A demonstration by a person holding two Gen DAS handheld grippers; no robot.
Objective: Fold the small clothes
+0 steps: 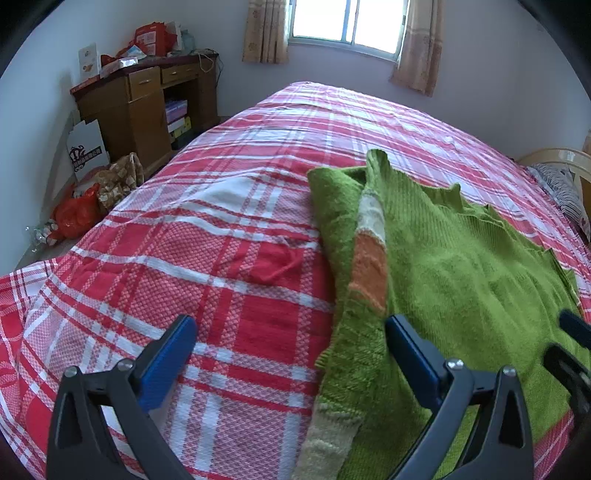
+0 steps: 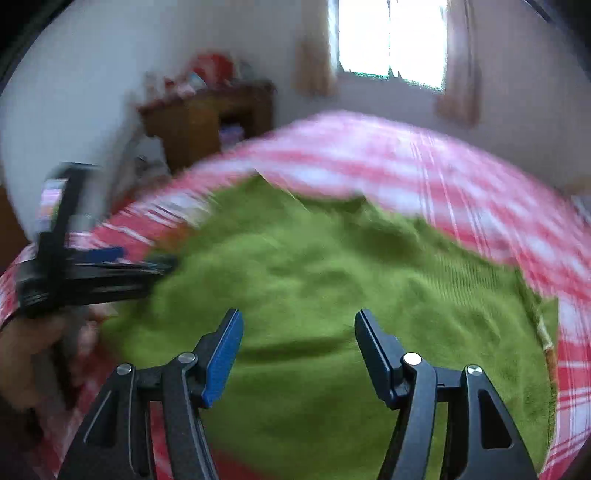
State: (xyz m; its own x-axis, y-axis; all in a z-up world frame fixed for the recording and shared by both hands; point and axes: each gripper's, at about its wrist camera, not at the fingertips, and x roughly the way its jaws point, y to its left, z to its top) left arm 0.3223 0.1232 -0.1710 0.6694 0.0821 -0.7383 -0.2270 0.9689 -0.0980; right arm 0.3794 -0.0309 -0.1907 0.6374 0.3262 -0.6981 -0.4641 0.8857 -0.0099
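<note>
On the plaid bed, a green sweater is lying partly folded, one side turned over, while the left gripper and right gripper are hovering wide, holding nothing.

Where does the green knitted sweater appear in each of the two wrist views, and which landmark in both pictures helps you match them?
Left wrist view: the green knitted sweater lies right of centre on the plaid bedspread, running to the bottom edge.
Right wrist view: the sweater, blurred, fills the centre and bottom.
Shared landmark: the window at the top, beyond the bed.
</note>
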